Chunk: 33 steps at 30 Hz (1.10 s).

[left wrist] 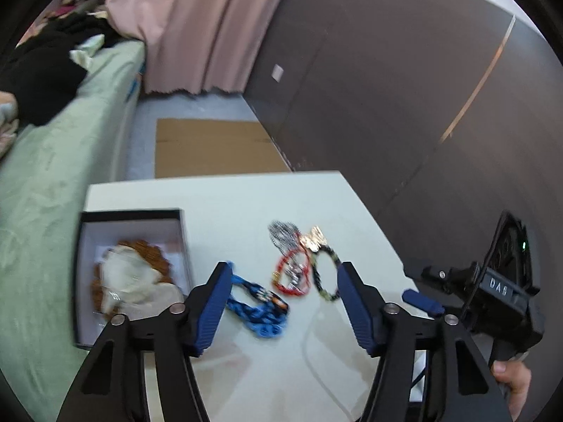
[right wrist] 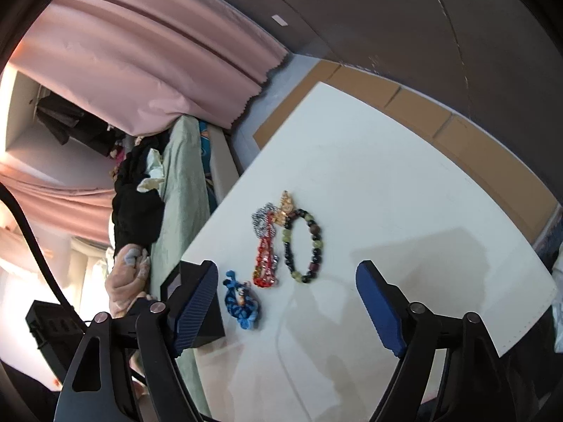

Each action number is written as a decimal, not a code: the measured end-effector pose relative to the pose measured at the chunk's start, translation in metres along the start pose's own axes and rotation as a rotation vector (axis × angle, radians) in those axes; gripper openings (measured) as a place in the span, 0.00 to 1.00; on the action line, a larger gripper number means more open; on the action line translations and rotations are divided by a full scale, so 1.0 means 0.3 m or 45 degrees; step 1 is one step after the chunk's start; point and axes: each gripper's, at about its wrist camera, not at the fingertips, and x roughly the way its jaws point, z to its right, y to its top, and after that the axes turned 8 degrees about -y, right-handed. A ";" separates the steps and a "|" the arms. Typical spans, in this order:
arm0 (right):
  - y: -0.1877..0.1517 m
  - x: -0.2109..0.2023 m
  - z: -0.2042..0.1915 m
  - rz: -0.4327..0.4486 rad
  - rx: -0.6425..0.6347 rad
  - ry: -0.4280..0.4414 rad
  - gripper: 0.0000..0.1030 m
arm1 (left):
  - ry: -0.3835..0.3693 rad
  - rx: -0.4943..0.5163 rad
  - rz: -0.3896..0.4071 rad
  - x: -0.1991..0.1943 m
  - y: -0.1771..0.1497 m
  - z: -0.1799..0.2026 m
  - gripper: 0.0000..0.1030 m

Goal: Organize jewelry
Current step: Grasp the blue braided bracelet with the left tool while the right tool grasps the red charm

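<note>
While both tools hang spread and empty above tabletop (left wrist: 218, 204), risk lies in tangle: red bracelet (right wrist: 264, 263), silver chain (right wrist: 259, 223), gold charm (right wrist: 286, 207) overlap, dark bead bracelet (right wrist: 304, 246) touching. Left tool (left wrist: 281, 302) may snag neighbours. Blue bracelet (left wrist: 258, 307) apart, near open box (left wrist: 132, 212), safer pick. Right tool (right wrist: 286, 307) idle.

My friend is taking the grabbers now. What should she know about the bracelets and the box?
Left hand-held gripper: open, empty, above the blue bracelet.
Right hand-held gripper: open, empty.
On the white table: blue bracelet, red bracelet, silver chain, gold charm, dark bead bracelet.
Done: the black box at the table's left edge already holds a brown bead string and white wrapping.
Left: the pieces on the table.
</note>
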 end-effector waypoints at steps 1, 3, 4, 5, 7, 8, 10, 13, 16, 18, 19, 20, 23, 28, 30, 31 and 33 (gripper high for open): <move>0.002 0.003 0.002 -0.009 0.004 0.002 0.79 | 0.006 0.023 -0.027 0.025 -0.008 0.020 0.61; 0.006 0.002 0.012 -0.021 0.008 0.003 0.79 | 0.025 0.061 -0.068 0.061 -0.023 0.045 0.60; 0.007 0.000 0.016 -0.022 0.008 -0.002 0.79 | 0.037 0.085 -0.092 0.082 -0.032 0.059 0.57; 0.007 -0.002 0.023 -0.023 0.009 -0.007 0.78 | 0.051 0.103 -0.119 0.105 -0.042 0.069 0.55; 0.012 -0.003 0.038 -0.031 0.023 -0.016 0.78 | 0.079 0.123 -0.165 0.144 -0.060 0.076 0.52; 0.015 -0.002 0.049 -0.036 0.036 -0.023 0.78 | 0.100 0.133 -0.189 0.167 -0.069 0.078 0.52; 0.021 0.000 0.068 -0.043 0.056 -0.039 0.77 | 0.144 0.147 -0.221 0.205 -0.085 0.074 0.52; 0.027 -0.011 0.087 -0.053 0.071 -0.044 0.77 | 0.223 0.168 -0.268 0.255 -0.106 0.068 0.50; 0.030 -0.008 0.090 -0.064 0.065 -0.041 0.77 | 0.286 0.203 -0.301 0.294 -0.125 0.066 0.45; 0.032 -0.003 0.089 -0.072 0.062 -0.043 0.77 | 0.326 0.214 -0.303 0.313 -0.134 0.056 0.38; 0.033 -0.001 0.088 -0.077 0.061 -0.043 0.77 | 0.354 0.223 -0.298 0.318 -0.135 0.051 0.31; 0.033 0.003 0.086 -0.081 0.061 -0.044 0.77 | 0.378 0.230 -0.289 0.320 -0.133 0.044 0.25; 0.028 0.021 0.075 -0.092 0.051 -0.057 0.77 | 0.329 0.168 -0.271 0.296 -0.117 0.010 0.16; 0.014 0.071 0.026 -0.135 0.023 -0.015 0.64 | 0.233 0.091 -0.212 0.216 -0.088 -0.018 0.11; 0.010 0.091 0.005 -0.146 0.013 0.005 0.62 | 0.185 0.073 -0.176 0.177 -0.073 -0.018 0.11; 0.006 0.099 -0.003 -0.149 0.015 0.015 0.57 | 0.165 0.076 -0.155 0.153 -0.066 -0.015 0.11; 0.003 0.120 -0.021 -0.158 0.017 0.038 0.52 | 0.141 0.085 -0.106 0.104 -0.052 -0.007 0.11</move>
